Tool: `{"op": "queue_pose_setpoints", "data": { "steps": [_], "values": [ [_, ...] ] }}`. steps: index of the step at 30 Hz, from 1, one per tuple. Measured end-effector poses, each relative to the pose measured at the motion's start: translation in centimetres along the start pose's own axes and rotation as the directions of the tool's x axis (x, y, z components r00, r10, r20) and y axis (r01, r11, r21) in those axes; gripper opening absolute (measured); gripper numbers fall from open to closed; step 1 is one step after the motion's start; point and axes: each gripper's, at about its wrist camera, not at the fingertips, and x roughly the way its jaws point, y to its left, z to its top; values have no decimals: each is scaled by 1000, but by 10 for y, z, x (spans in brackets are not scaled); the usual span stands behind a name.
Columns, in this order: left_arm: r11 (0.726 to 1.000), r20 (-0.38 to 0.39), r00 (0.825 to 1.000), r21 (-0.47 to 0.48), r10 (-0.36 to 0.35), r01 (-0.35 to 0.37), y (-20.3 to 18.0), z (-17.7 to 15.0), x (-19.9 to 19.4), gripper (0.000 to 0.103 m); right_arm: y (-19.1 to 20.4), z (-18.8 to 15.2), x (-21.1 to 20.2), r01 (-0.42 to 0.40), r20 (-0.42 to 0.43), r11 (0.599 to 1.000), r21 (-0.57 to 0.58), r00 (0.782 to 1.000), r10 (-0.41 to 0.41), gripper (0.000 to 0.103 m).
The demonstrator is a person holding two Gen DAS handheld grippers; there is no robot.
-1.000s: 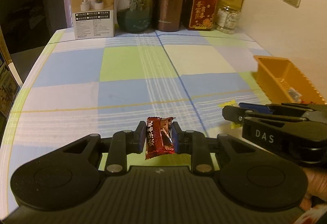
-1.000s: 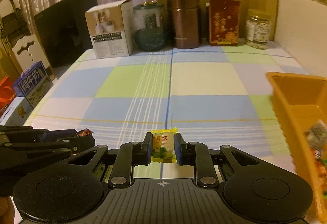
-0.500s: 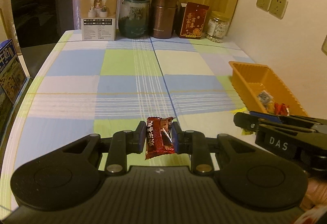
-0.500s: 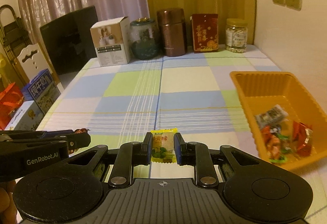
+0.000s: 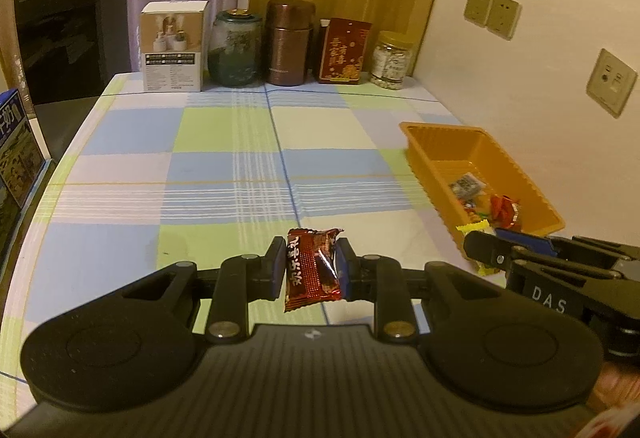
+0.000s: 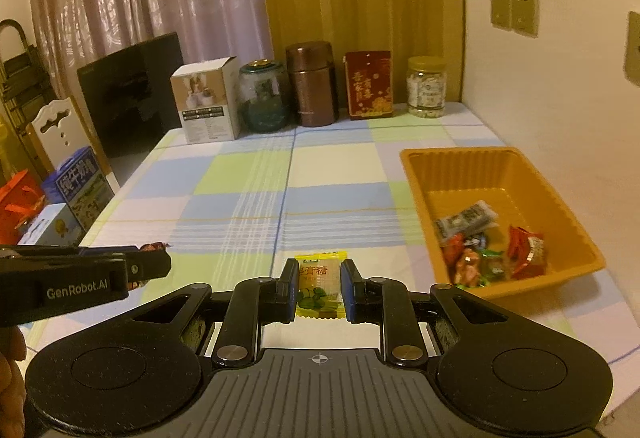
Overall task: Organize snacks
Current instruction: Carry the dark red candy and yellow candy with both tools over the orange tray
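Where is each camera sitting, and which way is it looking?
Left wrist: on the left gripper, looking across the table; its fingers pinch a red snack; the right gripper pokes in.
Right wrist: on the right gripper, pinching a yellow candy; the left gripper pokes in.
Both see the orange tray.

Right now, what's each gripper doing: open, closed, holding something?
Left gripper: closed on the dark red candy packet.
Right gripper: closed on the yellow candy packet.
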Motion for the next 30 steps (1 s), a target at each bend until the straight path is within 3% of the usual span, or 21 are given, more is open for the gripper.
{"op": "queue_pose_setpoints", "data": {
  "steps": [30],
  "values": [
    [986,-38,989,83,-143,146,-101,1,11,23,-98,-6,-48,148,21,981,123,988,-151,22]
  ]
}}
